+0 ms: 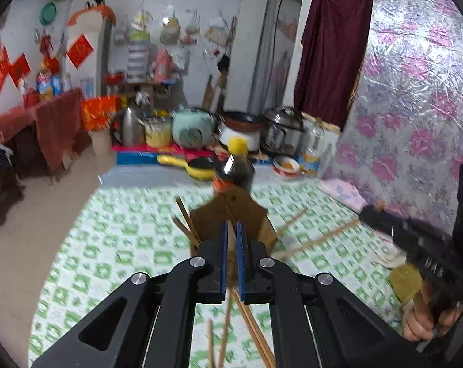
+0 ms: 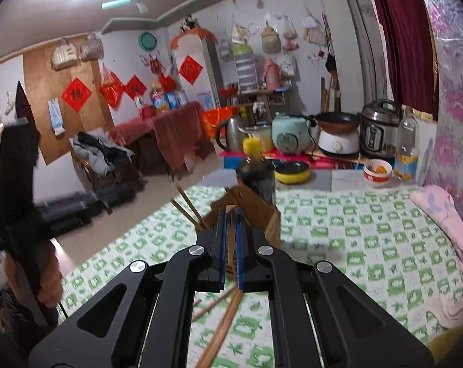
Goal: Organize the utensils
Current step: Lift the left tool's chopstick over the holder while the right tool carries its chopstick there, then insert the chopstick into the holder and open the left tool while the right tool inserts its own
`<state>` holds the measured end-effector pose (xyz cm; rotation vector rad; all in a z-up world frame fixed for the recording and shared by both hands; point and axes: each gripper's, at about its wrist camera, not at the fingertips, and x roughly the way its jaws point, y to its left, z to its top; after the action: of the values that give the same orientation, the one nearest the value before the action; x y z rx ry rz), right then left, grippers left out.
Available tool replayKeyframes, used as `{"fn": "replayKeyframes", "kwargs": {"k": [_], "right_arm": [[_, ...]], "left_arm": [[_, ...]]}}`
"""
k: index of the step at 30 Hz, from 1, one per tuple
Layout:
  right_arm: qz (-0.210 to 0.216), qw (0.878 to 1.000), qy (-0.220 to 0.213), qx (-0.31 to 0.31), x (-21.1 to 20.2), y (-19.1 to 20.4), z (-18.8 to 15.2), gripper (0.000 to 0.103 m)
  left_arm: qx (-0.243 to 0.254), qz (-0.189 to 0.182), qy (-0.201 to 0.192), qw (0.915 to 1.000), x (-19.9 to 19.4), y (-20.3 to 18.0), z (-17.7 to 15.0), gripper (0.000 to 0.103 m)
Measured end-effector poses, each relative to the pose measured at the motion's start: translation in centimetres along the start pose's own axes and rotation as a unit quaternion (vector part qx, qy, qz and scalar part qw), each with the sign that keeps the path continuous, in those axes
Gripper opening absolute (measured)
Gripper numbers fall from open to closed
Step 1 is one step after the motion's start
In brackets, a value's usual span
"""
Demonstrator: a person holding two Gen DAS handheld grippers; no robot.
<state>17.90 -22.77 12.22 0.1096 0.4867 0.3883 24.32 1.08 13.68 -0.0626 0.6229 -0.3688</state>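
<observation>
A brown cardboard holder stands on the green-checked sheet with a few chopsticks sticking out of its left side. My left gripper hangs just before it, shut on wooden chopsticks that trail back under the fingers. My right gripper is also close to the holder, shut on chopsticks that slant down behind the pads. Each view shows the other tool at its edge, gripped by a hand. More chopsticks show right of the holder.
A dark sauce bottle with a yellow cap stands right behind the holder. Beyond the sheet sit a yellow pan, a bowl, a rice cooker and pots. A pink blanket lies along the floral wall.
</observation>
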Motion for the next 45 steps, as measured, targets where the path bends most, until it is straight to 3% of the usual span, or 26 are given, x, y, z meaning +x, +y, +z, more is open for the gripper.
{"fn": "replayKeyframes", "kwargs": {"k": [3, 7, 12, 15, 21, 23, 25, 30, 38, 45], "right_arm": [[0.009, 1.0, 0.003, -0.003, 0.2, 0.0, -0.6, 0.007], [0.016, 1.0, 0.016, 0.002, 1.0, -0.5, -1.4, 0.007], [0.026, 0.999, 0.023, 0.019, 1.4, -0.9, -2.2, 0.007], [0.025, 0.999, 0.024, 0.02, 1.6, -0.8, -3.0, 0.007], [0.033, 0.999, 0.028, 0.026, 1.6, -1.2, -4.3, 0.007], [0.035, 0.999, 0.028, 0.028, 1.6, -1.4, -4.4, 0.007], [0.038, 0.998, 0.029, 0.033, 1.7, -1.8, -4.5, 0.007], [0.038, 0.998, 0.03, 0.041, 1.8, -2.4, -4.9, 0.007], [0.04, 0.998, 0.021, 0.041, 1.4, -2.4, -4.8, 0.007], [0.029, 0.999, 0.025, 0.036, 1.7, -2.6, -5.1, 0.007]], "left_arm": [[0.006, 0.0, 0.033, 0.9994, 0.3, 0.3, -3.3, 0.008], [0.004, 0.02, 0.093, 0.9954, -0.1, 1.0, -10.5, 0.028], [0.005, 0.031, 0.161, 0.9864, -0.2, 1.1, -18.1, 0.03], [0.004, 0.03, 0.186, 0.9822, 0.6, 0.8, -20.7, 0.03], [0.01, 0.06, 0.202, 0.9776, 2.1, 1.3, -23.4, 0.029], [0.008, 0.06, 0.192, 0.9796, 2.0, 1.6, -23.6, 0.025], [0.005, 0.063, 0.189, 0.98, 1.7, 1.7, -23.6, 0.008], [-0.012, 0.065, 0.166, 0.9839, 0.5, 2.0, -21.9, 0.008], [0.0, 0.062, 0.091, 0.9939, -2.4, 0.8, -14.4, 0.006], [0.006, 0.056, 0.072, 0.9958, -1.0, -0.1, -9.9, 0.006]]}}
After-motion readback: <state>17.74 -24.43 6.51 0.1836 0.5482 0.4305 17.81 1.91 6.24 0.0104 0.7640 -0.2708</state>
